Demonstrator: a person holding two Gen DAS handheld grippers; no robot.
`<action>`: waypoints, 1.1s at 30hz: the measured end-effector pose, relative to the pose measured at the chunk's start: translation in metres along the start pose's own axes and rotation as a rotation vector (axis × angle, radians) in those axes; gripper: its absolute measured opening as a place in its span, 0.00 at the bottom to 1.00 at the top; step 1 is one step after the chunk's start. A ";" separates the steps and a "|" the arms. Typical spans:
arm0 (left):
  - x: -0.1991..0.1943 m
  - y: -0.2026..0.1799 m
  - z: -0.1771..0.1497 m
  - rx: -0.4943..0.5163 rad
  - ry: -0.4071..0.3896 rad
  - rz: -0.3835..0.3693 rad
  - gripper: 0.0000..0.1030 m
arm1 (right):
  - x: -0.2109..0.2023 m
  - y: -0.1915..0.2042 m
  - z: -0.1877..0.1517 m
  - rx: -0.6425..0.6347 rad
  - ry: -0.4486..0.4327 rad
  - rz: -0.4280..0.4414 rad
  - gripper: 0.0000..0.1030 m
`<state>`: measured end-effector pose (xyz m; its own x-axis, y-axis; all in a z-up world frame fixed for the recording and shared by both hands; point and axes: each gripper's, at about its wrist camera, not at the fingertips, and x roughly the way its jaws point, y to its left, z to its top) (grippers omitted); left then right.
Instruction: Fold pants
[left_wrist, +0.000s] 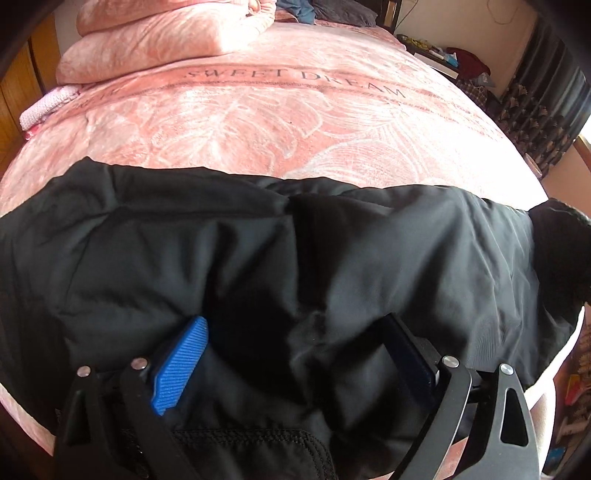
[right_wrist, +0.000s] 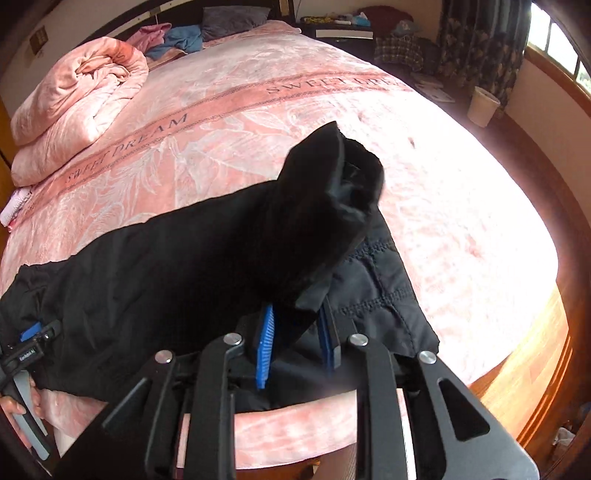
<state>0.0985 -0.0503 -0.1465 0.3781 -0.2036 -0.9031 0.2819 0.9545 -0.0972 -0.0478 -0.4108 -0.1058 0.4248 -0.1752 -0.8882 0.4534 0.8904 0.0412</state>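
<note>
Black pants (left_wrist: 258, 251) lie across the near edge of a pink bed. My left gripper (left_wrist: 295, 332) rests on the pants with its blue-padded fingers (left_wrist: 181, 365) wide apart, and loose cloth bulges between them. My right gripper (right_wrist: 295, 317) is shut on a thick bunched fold of the pants (right_wrist: 325, 206), which stands up above the rest of the garment. The pants' stitched hem (right_wrist: 384, 291) lies flat to the right of that fold. The left gripper shows in the right wrist view (right_wrist: 31, 336) at the far left, on the pants' other end.
The pink "SWEET DREAM" blanket (right_wrist: 258, 122) covers the bed. A folded pink quilt (right_wrist: 77, 103) sits at the back left. Pillows and clothes (right_wrist: 192, 33) lie at the head. A dark side table and a white bin (right_wrist: 482, 105) stand at the right. Wooden floor (right_wrist: 532, 373) shows past the bed's corner.
</note>
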 end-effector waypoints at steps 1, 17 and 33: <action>-0.001 0.000 0.000 -0.006 0.002 -0.003 0.92 | 0.003 -0.005 -0.007 -0.012 0.018 -0.034 0.37; -0.075 -0.008 -0.027 -0.019 -0.136 0.044 0.92 | 0.015 -0.068 -0.008 0.215 0.099 0.230 0.10; -0.089 0.070 -0.032 -0.151 -0.167 0.140 0.92 | -0.077 0.059 0.019 -0.393 -0.098 0.175 0.63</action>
<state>0.0563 0.0419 -0.0862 0.5483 -0.0881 -0.8316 0.0859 0.9951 -0.0488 -0.0387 -0.3530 -0.0266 0.5492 -0.0297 -0.8351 0.0439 0.9990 -0.0066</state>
